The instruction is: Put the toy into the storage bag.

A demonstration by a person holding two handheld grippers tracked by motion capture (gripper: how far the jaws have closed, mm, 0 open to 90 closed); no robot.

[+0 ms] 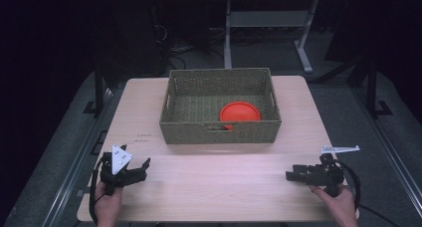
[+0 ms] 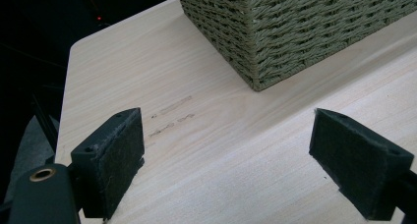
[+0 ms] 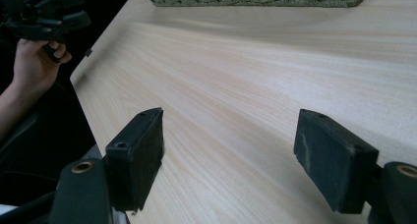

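Jaws parted and empty, the left gripper (image 1: 141, 168) rests low over the near-left corner of the wooden table (image 1: 214, 187), its pads framing bare wood and a corner of the woven basket (image 2: 300, 27). Across the tabletop, the right gripper (image 1: 290, 175) also stands with its jaws wide apart and nothing between them, pointed sideways toward the left hand (image 3: 34, 62). Well beyond both, the green woven basket sits at the table's far middle, an orange disc (image 1: 240, 112) lying inside it against the near wall, right of centre.
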